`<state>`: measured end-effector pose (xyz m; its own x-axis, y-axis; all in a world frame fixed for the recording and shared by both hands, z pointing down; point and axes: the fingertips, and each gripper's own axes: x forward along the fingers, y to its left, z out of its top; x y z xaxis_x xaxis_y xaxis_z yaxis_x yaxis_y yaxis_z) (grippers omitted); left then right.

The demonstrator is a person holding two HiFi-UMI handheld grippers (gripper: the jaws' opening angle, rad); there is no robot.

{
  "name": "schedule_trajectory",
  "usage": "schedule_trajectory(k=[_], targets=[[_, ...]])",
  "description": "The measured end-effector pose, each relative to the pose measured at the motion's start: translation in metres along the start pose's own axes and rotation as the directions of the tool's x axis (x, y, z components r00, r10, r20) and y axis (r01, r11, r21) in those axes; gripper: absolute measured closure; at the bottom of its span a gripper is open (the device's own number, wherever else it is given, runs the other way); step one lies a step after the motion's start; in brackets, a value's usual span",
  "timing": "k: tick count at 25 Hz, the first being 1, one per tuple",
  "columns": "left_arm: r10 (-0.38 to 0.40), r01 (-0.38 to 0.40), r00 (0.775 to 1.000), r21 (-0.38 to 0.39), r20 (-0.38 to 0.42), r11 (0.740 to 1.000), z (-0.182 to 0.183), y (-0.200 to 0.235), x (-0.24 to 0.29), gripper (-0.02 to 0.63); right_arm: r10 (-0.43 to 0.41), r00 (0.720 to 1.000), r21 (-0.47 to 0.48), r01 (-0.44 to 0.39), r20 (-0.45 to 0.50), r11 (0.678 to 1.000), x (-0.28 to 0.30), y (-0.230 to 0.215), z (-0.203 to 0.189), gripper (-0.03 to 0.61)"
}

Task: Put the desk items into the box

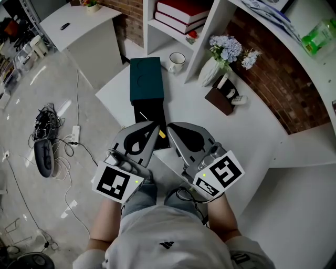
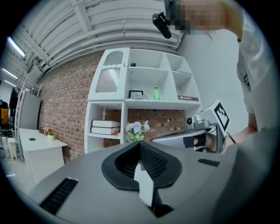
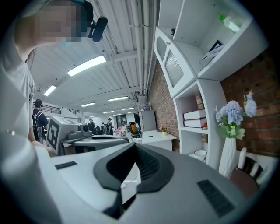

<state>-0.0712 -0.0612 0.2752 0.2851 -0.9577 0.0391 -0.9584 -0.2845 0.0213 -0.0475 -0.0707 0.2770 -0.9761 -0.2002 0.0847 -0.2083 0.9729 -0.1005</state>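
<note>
A dark box (image 1: 153, 116) lies open on the white desk (image 1: 247, 136), with a small yellow item (image 1: 162, 134) at its near end. Its teal lid (image 1: 146, 79) lies just beyond it. A white mug (image 1: 177, 61), a white vase of pale flowers (image 1: 212, 69) and a brown holder (image 1: 221, 99) stand at the back of the desk. My left gripper (image 1: 156, 127) and right gripper (image 1: 170, 128) are held side by side close to the person's body, tips over the box's near end. Both are shut with nothing between the jaws; the same shows in the left gripper view (image 2: 140, 147) and the right gripper view (image 3: 134, 147).
White shelving (image 1: 210, 21) with stacked books (image 1: 181, 13) rises behind the desk against a brick wall. A second white table (image 1: 79, 21) stands at the far left. Cables and a power strip (image 1: 50, 131) lie on the floor to the left. People stand far off in the right gripper view.
</note>
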Motion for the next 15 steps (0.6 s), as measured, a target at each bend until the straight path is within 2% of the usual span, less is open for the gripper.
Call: schedule_trajectory(k=[8,13,15], targets=[[0.015,-0.014,1.0,0.031,-0.02,0.999,-0.0007,-0.0004,-0.0026,0.601,0.018,1.0,0.007,-0.018,0.016,1.0,-0.0009,0.0053,0.0046,0.571],[0.036,-0.035,0.999,-0.04,0.009,0.999,0.0037,0.0051,-0.0056,0.601,0.025,0.999,0.013,-0.026,0.023,1.0,-0.0011,0.0067,0.0078,0.571],[0.041,-0.04,0.999,-0.032,0.016,0.999,0.0052,0.0061,-0.0057,0.601,0.029,0.999,0.011,-0.029,0.023,1.0,-0.0012,0.0066,0.0082,0.571]])
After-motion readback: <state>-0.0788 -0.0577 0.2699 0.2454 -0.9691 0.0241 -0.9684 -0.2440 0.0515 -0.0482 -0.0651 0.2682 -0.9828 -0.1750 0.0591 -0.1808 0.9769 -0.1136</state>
